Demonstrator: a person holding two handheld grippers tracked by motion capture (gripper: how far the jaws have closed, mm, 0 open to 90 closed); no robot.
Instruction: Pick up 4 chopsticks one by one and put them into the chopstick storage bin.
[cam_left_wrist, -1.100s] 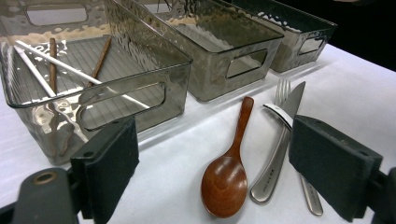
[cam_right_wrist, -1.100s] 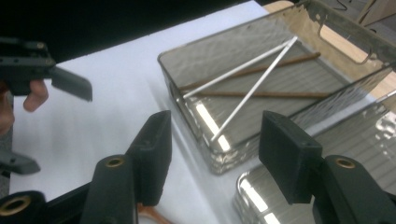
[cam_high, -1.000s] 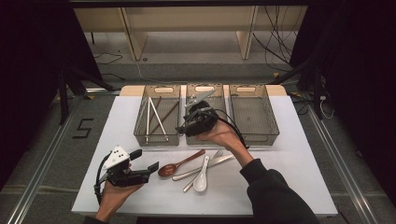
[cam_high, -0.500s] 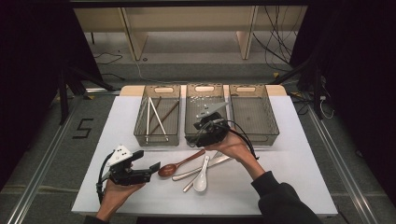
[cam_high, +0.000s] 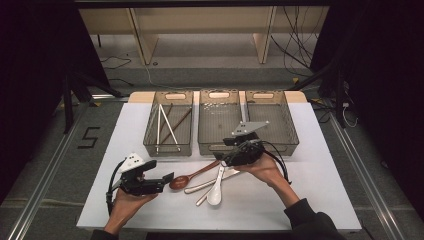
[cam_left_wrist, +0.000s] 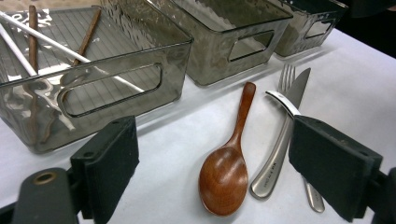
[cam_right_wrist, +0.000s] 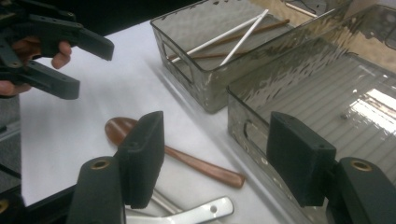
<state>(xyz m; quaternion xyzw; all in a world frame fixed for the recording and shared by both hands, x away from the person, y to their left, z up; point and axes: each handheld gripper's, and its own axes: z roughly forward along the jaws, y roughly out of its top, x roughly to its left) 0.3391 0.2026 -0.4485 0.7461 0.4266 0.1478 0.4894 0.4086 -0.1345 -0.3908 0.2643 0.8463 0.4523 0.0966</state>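
**Ana:** Spoon first, I'd say. The wooden spoon (cam_high: 192, 176) lies on the bench (cam_high: 320, 195) in front of the middle tray (cam_high: 220, 146), bowl toward the left hand-held gripper (cam_high: 169, 176), handle slanting up and away toward the right hand-held gripper (cam_high: 223, 156).

**Ben:** Which one is nearer?

**Ana:** Each sits at one end. The left one's tips are just beside the bowl; the right one hangs over the handle tip. Both have jaws wide, nothing between them, and the right one's have just been opening.

**Ben:** So the long axis runs from one gripper to the other?

**Ana:** Roughly. In the right gripper view the handle (cam_right_wrist: 205, 167) crosses below the jaws at a slant, so I judge the wrist must turn to pinch across it. The white spoon (cam_high: 216, 187) and knife (cam_high: 207, 184) lie just beside it.
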